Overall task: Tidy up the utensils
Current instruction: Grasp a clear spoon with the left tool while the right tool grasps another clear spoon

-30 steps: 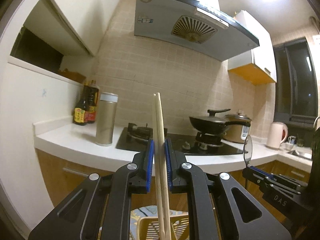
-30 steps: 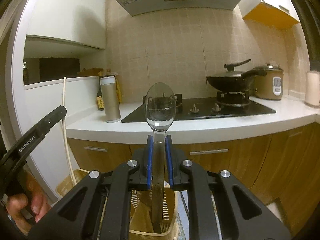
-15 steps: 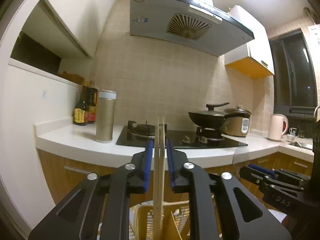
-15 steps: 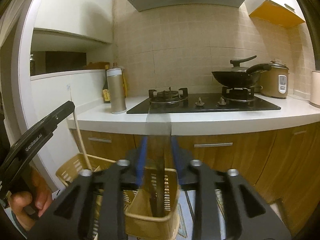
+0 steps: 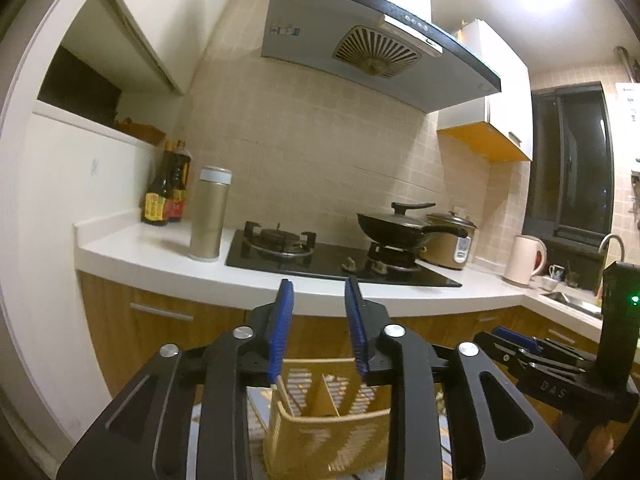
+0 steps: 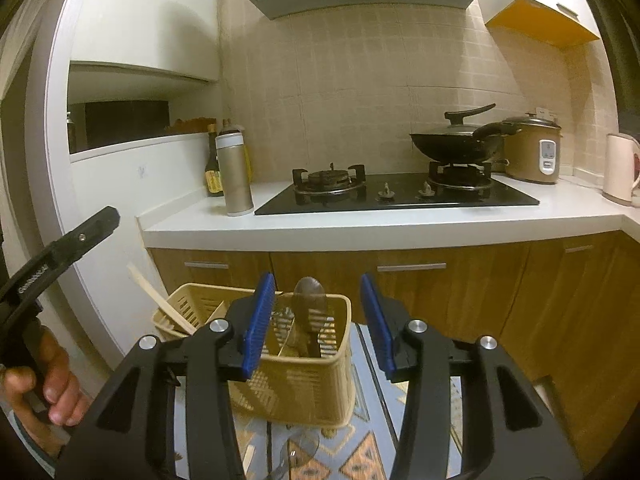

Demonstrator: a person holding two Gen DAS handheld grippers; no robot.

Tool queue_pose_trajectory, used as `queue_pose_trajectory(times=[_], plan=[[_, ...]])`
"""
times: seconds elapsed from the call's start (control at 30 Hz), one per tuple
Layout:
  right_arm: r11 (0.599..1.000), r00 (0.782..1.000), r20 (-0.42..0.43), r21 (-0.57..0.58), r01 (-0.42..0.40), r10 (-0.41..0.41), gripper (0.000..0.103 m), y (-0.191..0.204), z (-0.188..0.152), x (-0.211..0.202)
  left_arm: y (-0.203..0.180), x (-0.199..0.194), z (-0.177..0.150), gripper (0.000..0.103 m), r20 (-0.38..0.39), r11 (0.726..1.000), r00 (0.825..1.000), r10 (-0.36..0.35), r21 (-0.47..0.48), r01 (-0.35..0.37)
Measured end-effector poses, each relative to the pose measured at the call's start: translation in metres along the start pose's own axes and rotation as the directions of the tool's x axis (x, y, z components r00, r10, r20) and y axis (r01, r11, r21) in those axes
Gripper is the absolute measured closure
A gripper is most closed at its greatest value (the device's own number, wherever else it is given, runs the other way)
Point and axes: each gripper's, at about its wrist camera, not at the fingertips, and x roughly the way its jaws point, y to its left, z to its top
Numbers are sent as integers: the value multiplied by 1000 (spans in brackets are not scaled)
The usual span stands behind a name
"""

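Spoon [image 6: 309, 312] and chopsticks [image 6: 160, 302] both stand in the yellow basket [image 6: 304, 384] below me, so everything turns on where they lie from my fingers. From my right gripper [image 6: 318, 320] the spoon sits dead ahead at twelve o'clock, between and beyond the blue pads [image 6: 260, 320], untouched: my jaws are opening and nothing is held. Its long axis runs nearly upright, bowl pointing up, handle down in the right-hand compartment. The chopsticks lean in the left compartment at about ten o'clock, tips slanting up toward eleven. My left gripper [image 5: 318, 328] hangs over the same basket [image 5: 324, 436], jaws opening and empty, the basket at six o'clock below its pads. I judge my right hand nearer the spoon and my left nearer the chopsticks.
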Motion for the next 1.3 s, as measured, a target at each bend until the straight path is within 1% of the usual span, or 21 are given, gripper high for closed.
queue_pose_trajectory(times=[0.07,0.17,0.2,0.3,0.4,0.43,0.5,0.53,0.57,0.6,0.63,0.7,0.73,0.8,0.87,0.9,0.93,1.03,1.1,1.17,1.3], plan=[[1000,1000,-28,8,3,-3,62,1,1,-8,0,-7,0,72,-26,1000,1000,-8,-11,7],[1000,998,-66,16,21,-19,62,1,0,-14,4,-13,-6,70,-101,999,994,-32,-43,28],[1000,996,-90,19,17,-15,62,1,-2,-15,6,-13,-11,70,-143,998,989,-42,-54,34],[1000,985,-175,26,14,-10,62,1,-9,-13,10,-11,-24,70,-247,995,967,-67,-85,47],[999,962,-272,33,-4,12,62,3,-22,-10,16,-8,-44,70,-356,988,927,-116,-137,70],[999,954,-300,33,-6,16,62,4,-27,-9,18,-6,-55,70,-407,985,903,-138,-153,82],[999,933,-360,33,-7,19,62,5,-41,-7,19,-4,-69,70,-470,982,868,-158,-167,89],[999,923,-385,37,-9,22,62,4,-48,-6,20,-1,-80,70,-509,979,843,-173,-179,92],[999,907,-420,47,-13,31,62,4,-56,-3,21,1,-91,70,-550,975,811,-199,-199,103],[998,894,-446,58,-15,40,62,2,-62,-1,21,1,-97,70,-567,971,796,-213,-211,110],[997,876,-479,75,-19,52,62,1,-71,2,20,3,-107,70,-599,965,763,-242,-232,125],[994,844,-532,102,-27,77,62,0,-84,7,18,6,-121,70,-646,956,710,-281,-256,145],[994,832,-549,110,-28,84,62,1,-88,8,15,8,-131,71,-676,952,674,-296,-262,155],[992,798,-594,123,-34,102,62,3,-102,10,10,10,-146,71,-718,950,623,-310,-265,167],[991,765,-633,129,-47,119,62,7,-114,11,4,10,-156,71,-743,954,598,-300,-250,168],[991,754,-646,126,-49,120,62,9,-120,10,1,11,-163,71,-759,958,585,-286,-236,162],[991,744,-658,122,-47,116,67,11,-123,9,1,12,-166,72,-766,960,579,-278,-231,156],[993,726,-679,108,-51,111,72,16,-139,3,-1,15,-179,74,-791,969,561,-245,-209,129],[992,716,-688,114,-55,118,77,19,-146,0,-3,18,-184,76,-801,972,551,-234,-194,131],[992,710,-694,114,-58,121,80,21,-152,-2,-8,20,-186,76,-811,978,546,-209,-167,125],[992,696,-707,107,-68,124,81,28,-159,0,-17,27,-186,77,-827,988,541,-150,-106,113]])
